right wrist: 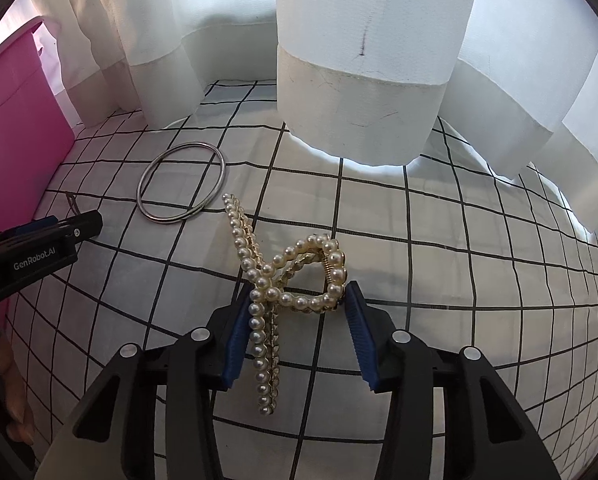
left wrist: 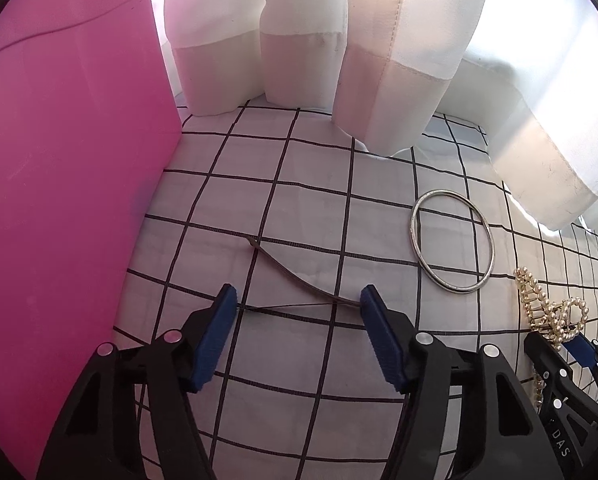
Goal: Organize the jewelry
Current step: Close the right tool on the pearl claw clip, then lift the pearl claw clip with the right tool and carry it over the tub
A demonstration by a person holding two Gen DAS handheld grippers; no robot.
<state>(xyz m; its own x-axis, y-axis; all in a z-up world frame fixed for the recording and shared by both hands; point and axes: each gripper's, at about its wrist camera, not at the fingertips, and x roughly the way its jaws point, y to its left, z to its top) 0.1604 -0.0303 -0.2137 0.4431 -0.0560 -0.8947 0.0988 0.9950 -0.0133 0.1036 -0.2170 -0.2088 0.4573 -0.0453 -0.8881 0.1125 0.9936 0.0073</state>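
Observation:
My right gripper (right wrist: 297,300) is shut on a pearl hair claw (right wrist: 295,276), its pads pressing both sides of the claw's loop end; the claw also shows in the left wrist view (left wrist: 551,308). My left gripper (left wrist: 297,300) is open and low over the grid cloth. A thin brown hair clip (left wrist: 295,276) lies between and just ahead of its fingertips. A silver bangle (left wrist: 451,240) lies flat on the cloth to the right of the left gripper; it also shows in the right wrist view (right wrist: 181,182), far left of the claw.
A pink box (left wrist: 67,160) stands close on the left, also in the right wrist view (right wrist: 15,140). White curtains (left wrist: 299,40) hang along the back. The surface is a white cloth with a black grid (right wrist: 459,280).

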